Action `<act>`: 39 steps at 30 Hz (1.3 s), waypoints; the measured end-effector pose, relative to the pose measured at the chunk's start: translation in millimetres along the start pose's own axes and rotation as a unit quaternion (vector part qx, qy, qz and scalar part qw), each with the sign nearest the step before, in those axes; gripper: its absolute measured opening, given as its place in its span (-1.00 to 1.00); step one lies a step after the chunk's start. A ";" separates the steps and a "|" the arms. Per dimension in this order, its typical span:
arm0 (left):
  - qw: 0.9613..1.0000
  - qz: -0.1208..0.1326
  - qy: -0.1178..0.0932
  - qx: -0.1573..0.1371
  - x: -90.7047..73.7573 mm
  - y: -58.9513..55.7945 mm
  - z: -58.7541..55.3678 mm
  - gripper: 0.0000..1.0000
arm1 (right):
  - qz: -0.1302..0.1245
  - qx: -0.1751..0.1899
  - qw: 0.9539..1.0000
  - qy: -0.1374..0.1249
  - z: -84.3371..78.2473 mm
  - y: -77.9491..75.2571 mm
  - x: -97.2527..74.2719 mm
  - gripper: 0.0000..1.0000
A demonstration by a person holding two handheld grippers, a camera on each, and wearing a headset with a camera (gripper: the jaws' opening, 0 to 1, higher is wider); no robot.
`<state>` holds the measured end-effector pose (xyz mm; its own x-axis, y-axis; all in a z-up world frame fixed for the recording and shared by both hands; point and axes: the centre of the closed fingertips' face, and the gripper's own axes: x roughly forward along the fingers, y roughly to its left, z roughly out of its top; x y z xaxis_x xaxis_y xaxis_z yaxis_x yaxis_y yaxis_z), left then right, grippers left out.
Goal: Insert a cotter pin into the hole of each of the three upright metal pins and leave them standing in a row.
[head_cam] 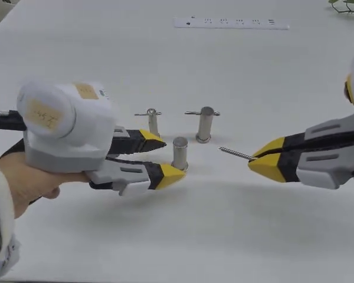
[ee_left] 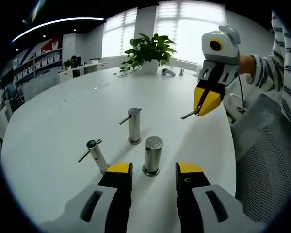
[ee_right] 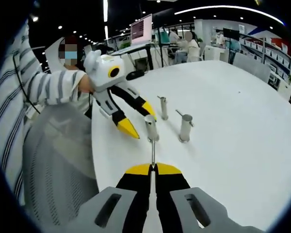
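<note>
At the lower left of the head view the left gripper [head_cam: 169, 158] is hanging with its jaws spread, grasping nothing. The bare metal pin [head_cam: 180, 153] is standing upright right at their mouth. In the left gripper view it is sitting just ahead of the two yellow tips, seemingly untouched. From the right edge of the frame the right gripper [head_cam: 255, 161] is reaching in with its jaws pressed together on a cotter pin [head_cam: 236, 154]. The cotter pin's long axis is lying nearly level and pointing left at the bare metal pin, with its free end near but apart. The insertion is depending on that line meeting the cross-hole near the top — a hole too small to make out here — so the left gripper, being nearer, is probably the one to steady the pin. Farther up the frame, a slim pin [head_cam: 153, 122] at centre left and a thicker pin [head_cam: 205, 125] at centre are already carrying cotter pins through their tops.
</note>
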<state>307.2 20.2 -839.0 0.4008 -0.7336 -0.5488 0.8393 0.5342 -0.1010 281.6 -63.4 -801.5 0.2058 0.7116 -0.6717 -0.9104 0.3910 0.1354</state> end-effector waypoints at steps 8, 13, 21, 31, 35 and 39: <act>1.000 0.003 0.003 0.003 8.5 1.9 -2.4 -0.43 | 0.004 0.003 1.000 0.002 -1.6 3.2 5.3 -0.94; 1.000 0.006 -0.002 0.007 11.7 4.1 0.8 -0.51 | 0.005 0.002 1.000 0.004 -1.8 4.1 7.3 -0.94; 1.000 0.010 -0.002 0.011 15.5 5.9 -0.5 -0.59 | 0.007 -0.002 1.000 0.007 0.2 4.2 11.1 -0.94; 1.000 0.012 -0.002 0.017 16.1 3.9 0.5 -0.76 | 0.011 -0.017 1.000 0.010 8.2 5.1 18.7 -0.94; 1.000 0.018 -0.001 0.019 15.8 4.2 0.1 -0.77 | 0.011 -0.026 1.000 0.014 10.2 4.9 22.0 -0.94; 0.999 0.032 -0.002 0.019 15.5 3.4 -0.3 -0.77 | 0.010 -0.034 0.999 0.018 10.7 3.4 24.8 -0.94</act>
<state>316.2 10.8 -848.1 0.4555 -0.7002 -0.5498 0.8251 0.5639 -0.0344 287.4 -38.2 -809.9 0.1752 0.6978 -0.6946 -0.9365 0.3357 0.1010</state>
